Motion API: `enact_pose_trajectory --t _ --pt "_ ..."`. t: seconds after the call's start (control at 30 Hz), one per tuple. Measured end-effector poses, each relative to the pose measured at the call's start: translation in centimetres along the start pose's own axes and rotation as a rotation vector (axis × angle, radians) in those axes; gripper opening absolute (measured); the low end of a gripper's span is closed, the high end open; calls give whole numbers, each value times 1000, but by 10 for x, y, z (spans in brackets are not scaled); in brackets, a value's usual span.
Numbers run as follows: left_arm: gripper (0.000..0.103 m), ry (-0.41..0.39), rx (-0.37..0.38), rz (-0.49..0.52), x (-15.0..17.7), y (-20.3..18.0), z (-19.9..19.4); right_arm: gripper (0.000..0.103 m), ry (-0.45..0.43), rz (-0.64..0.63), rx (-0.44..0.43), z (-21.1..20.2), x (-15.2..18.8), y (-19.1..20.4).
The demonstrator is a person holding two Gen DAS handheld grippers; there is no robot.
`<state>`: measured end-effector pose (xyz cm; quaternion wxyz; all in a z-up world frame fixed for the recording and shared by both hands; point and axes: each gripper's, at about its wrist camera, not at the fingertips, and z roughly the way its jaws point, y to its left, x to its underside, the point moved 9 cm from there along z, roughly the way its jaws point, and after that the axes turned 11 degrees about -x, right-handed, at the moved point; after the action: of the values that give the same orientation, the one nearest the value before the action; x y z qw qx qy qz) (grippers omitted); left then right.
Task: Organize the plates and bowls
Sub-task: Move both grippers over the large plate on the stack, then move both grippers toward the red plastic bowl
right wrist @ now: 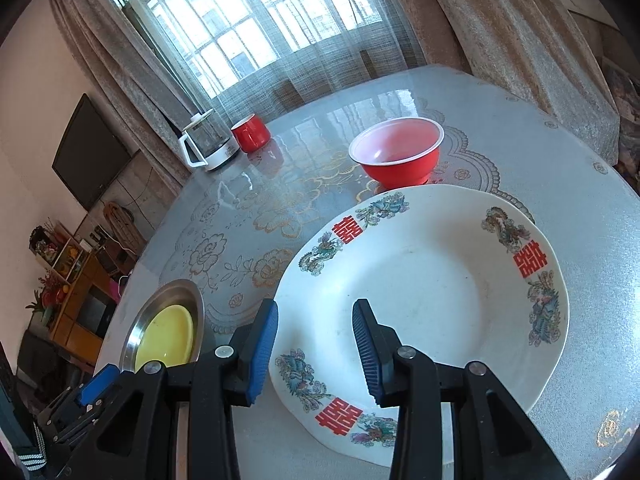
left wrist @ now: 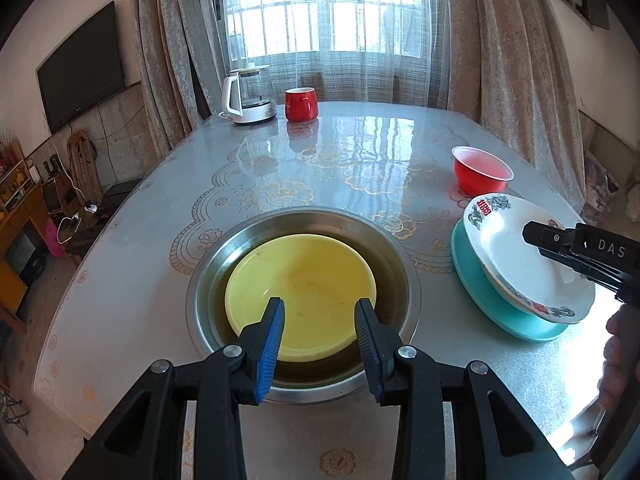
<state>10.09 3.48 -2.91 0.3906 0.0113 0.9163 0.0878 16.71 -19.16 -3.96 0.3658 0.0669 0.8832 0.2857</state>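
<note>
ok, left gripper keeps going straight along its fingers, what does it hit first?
Likely the yellow plate lying in the steel basin: the left gripper, jaws open and empty, points down at it. Depth is unclear.

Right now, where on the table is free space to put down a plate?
Free: the middle of the table, between the red mug, metal basin and red bowl. Crowded: the right side, where the white plate leans on the teal plate.

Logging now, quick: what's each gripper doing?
Left gripper: open above round yellow plate.
Right gripper: open above white patterned plate, not gripping.
</note>
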Motion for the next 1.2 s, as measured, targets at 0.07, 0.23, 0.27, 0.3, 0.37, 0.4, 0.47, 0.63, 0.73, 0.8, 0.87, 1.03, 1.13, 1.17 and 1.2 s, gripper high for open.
enact_pose_trajectory --t 0.07,0.23,0.27,0.3,0.37,0.4,0.47,0.63,0.73,0.8,0.87,1.03,1.13,1.17,1.2 --pt "39 -2 4 6 -1 -3 -1 39 -5 10 6 -3 -1 -4" --pt "39 3 16 11 -2 -9 -1 39 -15 17 19 -8 -4 -12" --pt "39 3 18 13 -2 -10 -1 39 -16 21 22 -9 -5 -14" --pt "39 4 20 15 -2 -11 -1 39 -18 25 26 -10 -5 -16" --pt "40 9 27 13 -3 -13 -1 39 -22 31 30 -11 -6 -18" --pt "40 11 31 12 -3 -14 -1 39 -24 30 32 -12 -7 -19" --pt "40 14 35 13 -4 -16 0 39 -26 30 36 -13 -8 -20" --pt "40 32 40 13 -5 -21 4 39 -29 32 41 -15 -9 -24" --pt "39 43 32 12 -6 -23 8 39 -28 37 46 -15 -9 -28" --pt "39 50 33 11 -7 -24 10 39 -27 45 49 -15 -8 -31" --pt "39 49 41 20 -8 -27 10 39 -28 50 53 -15 -9 -35" --pt "40 25 63 57 -13 -38 9 39 -38 61 62 -18 -11 -42" --pt "39 30 78 69 -16 -44 13 39 -38 67 70 -20 -12 -47" --pt "40 30 80 73 -17 -47 14 39 -38 69 73 -20 -13 -49" --pt "40 33 83 77 -17 -49 15 39 -40 73 75 -21 -14 -51"
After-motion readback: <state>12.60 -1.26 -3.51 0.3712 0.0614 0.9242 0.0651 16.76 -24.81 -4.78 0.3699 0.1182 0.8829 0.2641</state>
